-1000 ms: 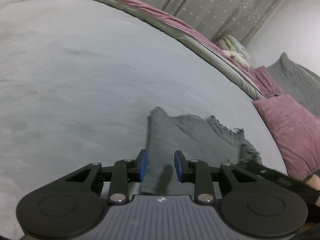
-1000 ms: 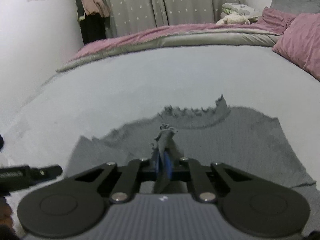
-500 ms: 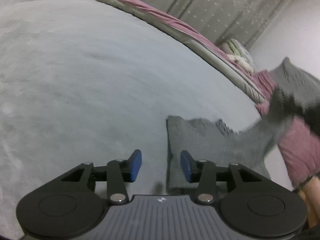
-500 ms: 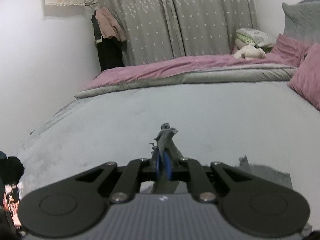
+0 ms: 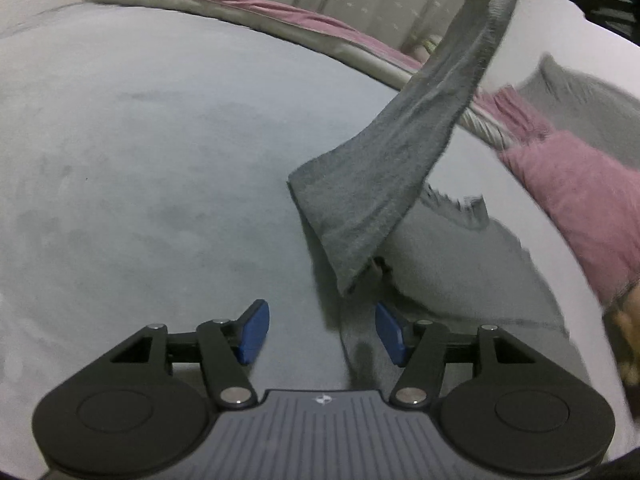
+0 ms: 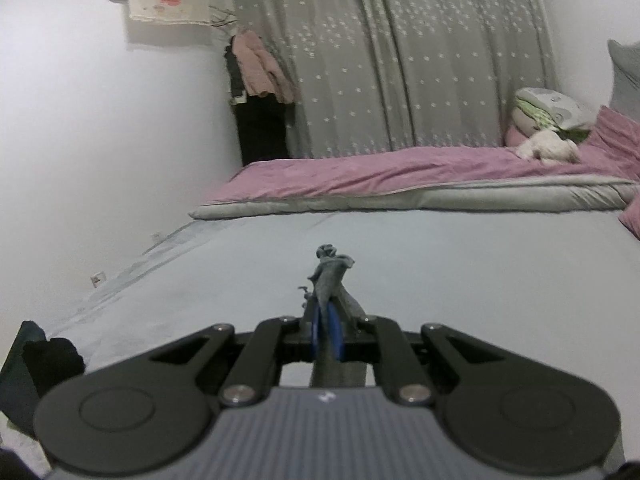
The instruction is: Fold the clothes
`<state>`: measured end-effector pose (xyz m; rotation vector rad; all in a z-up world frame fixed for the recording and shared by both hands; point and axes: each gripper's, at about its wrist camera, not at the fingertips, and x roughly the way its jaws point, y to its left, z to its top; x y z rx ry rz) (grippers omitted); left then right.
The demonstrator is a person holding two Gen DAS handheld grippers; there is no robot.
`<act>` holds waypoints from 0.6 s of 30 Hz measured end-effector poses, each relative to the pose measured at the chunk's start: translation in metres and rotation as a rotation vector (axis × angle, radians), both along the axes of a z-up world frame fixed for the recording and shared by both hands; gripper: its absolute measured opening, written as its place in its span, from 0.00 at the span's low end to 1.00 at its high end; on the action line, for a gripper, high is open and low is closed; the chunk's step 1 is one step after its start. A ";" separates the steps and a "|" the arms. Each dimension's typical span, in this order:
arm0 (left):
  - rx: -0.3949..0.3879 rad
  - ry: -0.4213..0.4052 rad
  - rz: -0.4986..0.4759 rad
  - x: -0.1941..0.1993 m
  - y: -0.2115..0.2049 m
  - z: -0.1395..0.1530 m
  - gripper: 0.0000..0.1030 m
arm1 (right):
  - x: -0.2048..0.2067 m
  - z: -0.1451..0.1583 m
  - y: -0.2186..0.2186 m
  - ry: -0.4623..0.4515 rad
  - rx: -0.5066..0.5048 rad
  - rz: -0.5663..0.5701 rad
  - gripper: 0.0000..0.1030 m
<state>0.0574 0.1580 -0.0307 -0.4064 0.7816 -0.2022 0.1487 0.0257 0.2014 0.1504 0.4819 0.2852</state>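
The grey knit garment (image 5: 372,200) is hanging in a soft, limp band from high up down to the pale bed (image 5: 140,140), its lower part lying there. It looks light and floppy; edges and corners are offering the best hold. The right gripper (image 6: 328,326) is pinching a bunch of it tight; the left gripper (image 5: 320,332) is gaping wide, holding nothing. No readable writing anywhere.
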 end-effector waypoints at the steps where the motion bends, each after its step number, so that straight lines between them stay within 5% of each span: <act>1: -0.023 -0.003 0.022 0.001 0.000 0.000 0.56 | 0.001 0.003 0.005 -0.003 -0.002 0.007 0.07; 11: -0.315 0.022 0.245 0.017 0.006 -0.020 0.54 | 0.001 0.010 0.032 -0.010 -0.003 0.050 0.07; 18: -0.317 0.023 0.395 0.034 0.010 -0.027 0.40 | -0.001 0.016 0.020 -0.026 0.013 0.042 0.07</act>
